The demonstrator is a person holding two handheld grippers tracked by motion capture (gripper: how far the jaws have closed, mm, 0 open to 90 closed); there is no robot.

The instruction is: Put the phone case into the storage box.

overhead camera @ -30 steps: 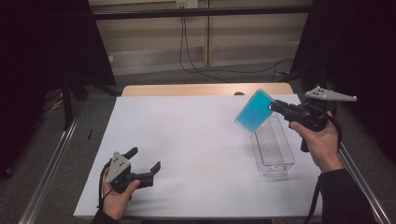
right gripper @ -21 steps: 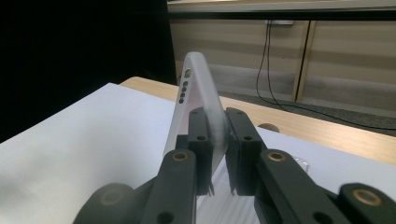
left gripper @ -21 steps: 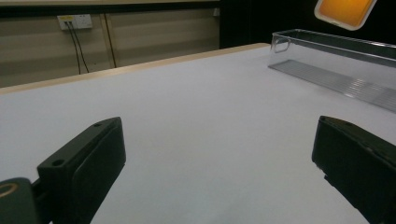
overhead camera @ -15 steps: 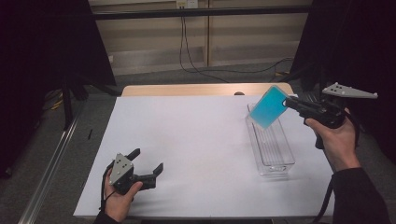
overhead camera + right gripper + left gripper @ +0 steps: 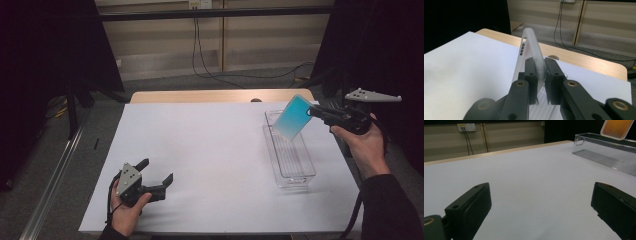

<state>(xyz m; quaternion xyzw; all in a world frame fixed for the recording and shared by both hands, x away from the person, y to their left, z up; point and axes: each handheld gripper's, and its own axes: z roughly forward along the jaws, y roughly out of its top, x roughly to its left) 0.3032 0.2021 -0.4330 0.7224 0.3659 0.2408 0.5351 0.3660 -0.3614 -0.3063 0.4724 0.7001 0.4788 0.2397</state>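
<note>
White sheet (image 5: pixel 210 150) over wooden table (image 5: pixel 200 96); dark curtains, cabled wall behind. One clear tray (image 5: pixel 300 172) at right; one blue phone case (image 5: pixel 293 118), tilted above tray's far end, clamped edgewise in right gripper (image 5: pixel 314 112). Left gripper (image 5: pixel 159 172) low near front edge, jaws spread, nothing between.

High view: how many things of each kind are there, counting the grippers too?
Grippers: 2, the left gripper and the right gripper
Blue phone case: 1
Clear tray: 1
Total: 4
</note>
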